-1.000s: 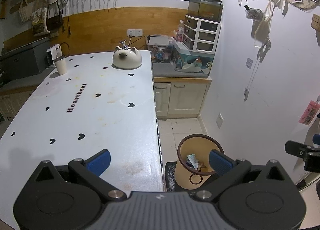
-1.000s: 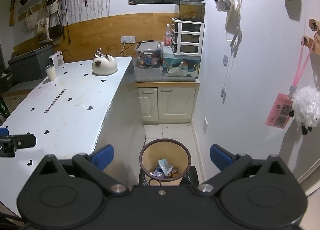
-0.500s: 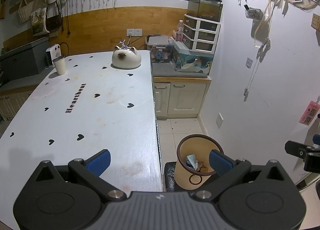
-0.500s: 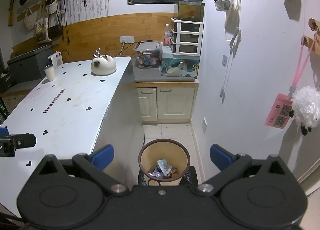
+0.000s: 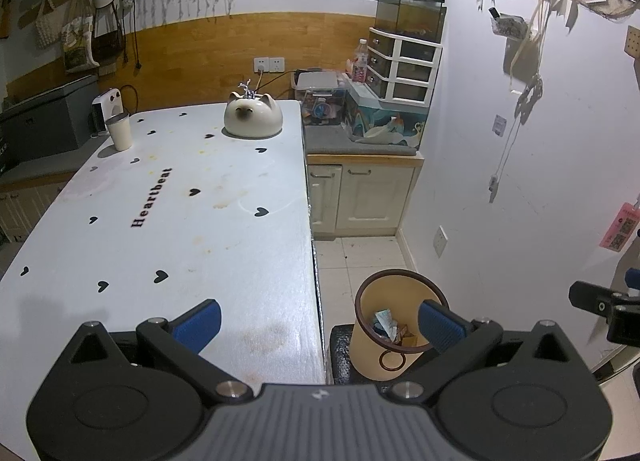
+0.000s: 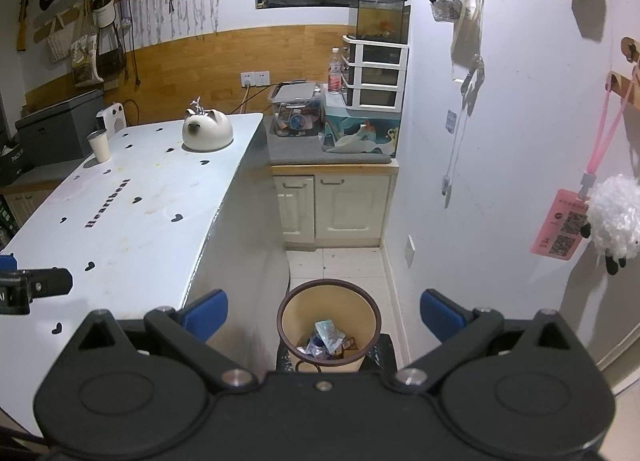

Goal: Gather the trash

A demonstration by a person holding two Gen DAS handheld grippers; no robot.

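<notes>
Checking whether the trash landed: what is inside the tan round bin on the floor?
The tan round bin with a dark rim holds crumpled wrappers, pale blue-green on top, and something brown beside them. Anything lower is hidden by the bin wall and the right gripper's body.

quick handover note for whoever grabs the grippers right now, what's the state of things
Left gripper: open, empty, over the near edge of the table.
Right gripper: open, empty, above the trash bin.
The bin stands on the floor beside the table and already holds wrappers and paper scraps.
On the table: a paper cup at the far left corner and a cat-shaped ceramic piece at the far end; otherwise only stains.
Done: loose trash appears binned.
Left: possibly the cup, if it counts as trash; cannot tell from here.
</notes>
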